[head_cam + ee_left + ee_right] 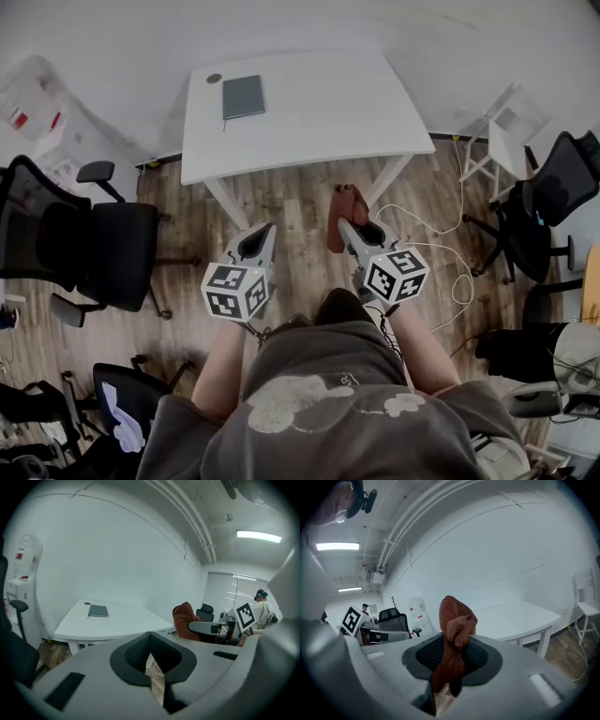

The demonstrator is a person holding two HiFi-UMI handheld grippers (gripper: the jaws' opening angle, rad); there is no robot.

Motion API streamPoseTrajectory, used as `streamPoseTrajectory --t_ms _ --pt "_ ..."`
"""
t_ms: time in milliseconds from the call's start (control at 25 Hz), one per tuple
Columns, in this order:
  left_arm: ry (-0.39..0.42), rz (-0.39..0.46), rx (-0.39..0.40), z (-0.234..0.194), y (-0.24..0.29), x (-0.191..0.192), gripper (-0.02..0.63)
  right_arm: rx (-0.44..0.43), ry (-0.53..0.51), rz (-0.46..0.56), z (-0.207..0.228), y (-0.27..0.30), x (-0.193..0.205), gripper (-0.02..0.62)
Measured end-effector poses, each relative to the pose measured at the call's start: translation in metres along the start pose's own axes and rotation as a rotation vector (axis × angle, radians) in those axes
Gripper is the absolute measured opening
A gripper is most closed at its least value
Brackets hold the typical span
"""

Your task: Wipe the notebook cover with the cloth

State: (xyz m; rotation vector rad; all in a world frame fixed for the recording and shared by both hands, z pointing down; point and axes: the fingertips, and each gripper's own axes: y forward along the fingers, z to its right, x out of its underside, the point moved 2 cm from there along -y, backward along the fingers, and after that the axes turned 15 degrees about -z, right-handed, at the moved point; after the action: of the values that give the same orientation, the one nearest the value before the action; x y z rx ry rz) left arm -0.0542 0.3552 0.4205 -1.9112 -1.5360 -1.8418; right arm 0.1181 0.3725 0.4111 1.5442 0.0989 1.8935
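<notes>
A dark grey notebook (243, 96) lies flat near the far left corner of the white table (319, 117); the left gripper view also shows the notebook (98, 611). My right gripper (349, 223) is shut on a rust-brown cloth (343, 212), which hangs over the wooden floor short of the table. In the right gripper view the cloth (453, 639) bunches up between the pads. My left gripper (258, 242) is shut with nothing in it, held over the floor well before the table.
A small round dark object (215, 78) sits at the table's far left corner. Black office chairs (89, 244) stand at left and black chairs (553, 192) at right. A white cable (441, 253) trails on the floor. A white folding chair (497, 141) stands right of the table.
</notes>
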Motion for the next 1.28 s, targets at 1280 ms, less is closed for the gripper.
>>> streamPoseTrajectory --t_ms 1280 --pt "-0.149 -0.06 -0.175 -0.128 0.14 -0.099 0.0 -0.139 0.079 -0.124 0.15 0.196 -0.1 0.103"
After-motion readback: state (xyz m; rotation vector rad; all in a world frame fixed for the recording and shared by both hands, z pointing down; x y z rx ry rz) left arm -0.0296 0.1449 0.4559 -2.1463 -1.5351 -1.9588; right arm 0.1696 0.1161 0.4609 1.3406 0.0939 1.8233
